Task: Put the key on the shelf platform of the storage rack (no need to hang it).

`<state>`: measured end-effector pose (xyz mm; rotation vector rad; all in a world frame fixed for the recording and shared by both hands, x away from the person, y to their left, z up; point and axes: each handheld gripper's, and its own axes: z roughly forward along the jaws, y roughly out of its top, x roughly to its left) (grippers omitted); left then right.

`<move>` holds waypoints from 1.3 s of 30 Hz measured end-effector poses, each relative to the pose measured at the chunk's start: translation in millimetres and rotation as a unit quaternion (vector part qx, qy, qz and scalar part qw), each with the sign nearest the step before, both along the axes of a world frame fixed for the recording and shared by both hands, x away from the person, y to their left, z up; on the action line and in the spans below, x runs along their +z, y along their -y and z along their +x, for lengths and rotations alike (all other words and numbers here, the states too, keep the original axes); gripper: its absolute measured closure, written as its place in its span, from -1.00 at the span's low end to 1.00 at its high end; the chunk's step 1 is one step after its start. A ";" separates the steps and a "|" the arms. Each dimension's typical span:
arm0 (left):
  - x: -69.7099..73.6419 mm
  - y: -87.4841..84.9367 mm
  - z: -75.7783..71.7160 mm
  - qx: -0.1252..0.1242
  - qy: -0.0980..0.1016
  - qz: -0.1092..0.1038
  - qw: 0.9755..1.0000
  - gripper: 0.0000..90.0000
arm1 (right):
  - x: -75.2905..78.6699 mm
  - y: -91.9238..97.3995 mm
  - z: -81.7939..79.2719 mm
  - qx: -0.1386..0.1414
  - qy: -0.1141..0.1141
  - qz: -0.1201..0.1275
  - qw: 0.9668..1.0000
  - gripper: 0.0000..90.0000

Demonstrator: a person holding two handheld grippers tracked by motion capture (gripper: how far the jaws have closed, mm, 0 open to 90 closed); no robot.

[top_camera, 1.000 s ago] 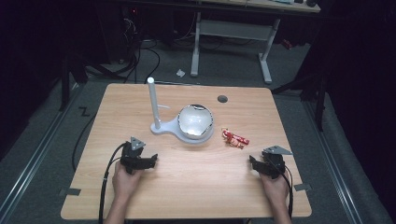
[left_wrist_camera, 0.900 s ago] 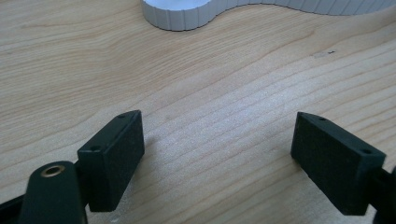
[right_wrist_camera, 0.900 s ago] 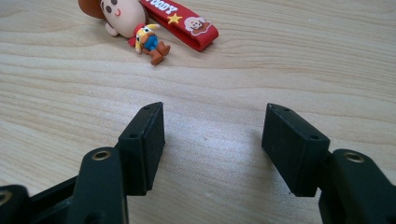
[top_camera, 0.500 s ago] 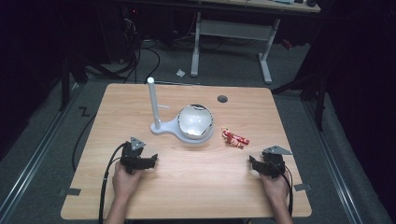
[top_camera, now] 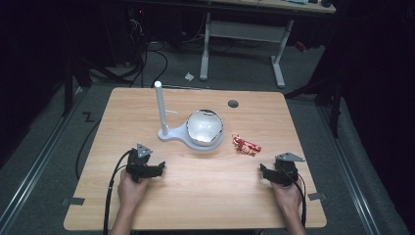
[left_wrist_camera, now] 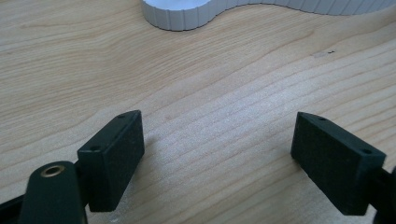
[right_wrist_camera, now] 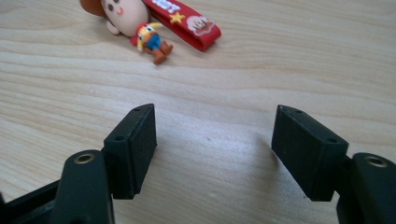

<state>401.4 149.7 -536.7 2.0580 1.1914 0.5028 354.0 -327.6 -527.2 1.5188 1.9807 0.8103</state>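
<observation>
White stand (top_camera: 164, 132) with bowl (top_camera: 204, 128) mid-table, toy keychain (right_wrist_camera: 149, 23) ahead of right gripper (right_wrist_camera: 212, 154), jaws just widened, spread apart and empty, left gripper (left_wrist_camera: 217, 161) likewise spread, grasping nothing.

Toy figure's (right_wrist_camera: 126, 18) head cropped, top edge

Your left hand-held gripper (top_camera: 157, 169) rests on the bench (top_camera: 195, 205) at the near left and your right hand-held gripper (top_camera: 265, 172) at the near right, well apart, both pointing inward. Its jaws have just been opening, with nothing between them. Farther in, at mid-bench, stands a white stand (top_camera: 161, 110) with an upright post beside a round white bowl (top_camera: 204, 127), and a small red toy keychain (top_camera: 246, 145) lies just right of it.
</observation>
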 end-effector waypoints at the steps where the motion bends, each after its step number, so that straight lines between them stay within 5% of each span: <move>1: 0.0 -0.1 0.1 0.000 0.000 0.001 1.000 -0.61 | 0.9 -0.7 -0.4 0.004 0.004 -0.002 1.000 -0.29; 23: 0.0 0.0 -0.1 0.000 0.000 0.000 1.000 -0.61 | 25.3 -15.8 9.9 0.051 0.021 0.041 0.998 -0.35; 39: 0.0 0.0 -0.1 0.000 0.000 0.000 1.000 -0.61 | 36.2 -34.4 39.2 0.082 0.010 0.022 0.996 -0.41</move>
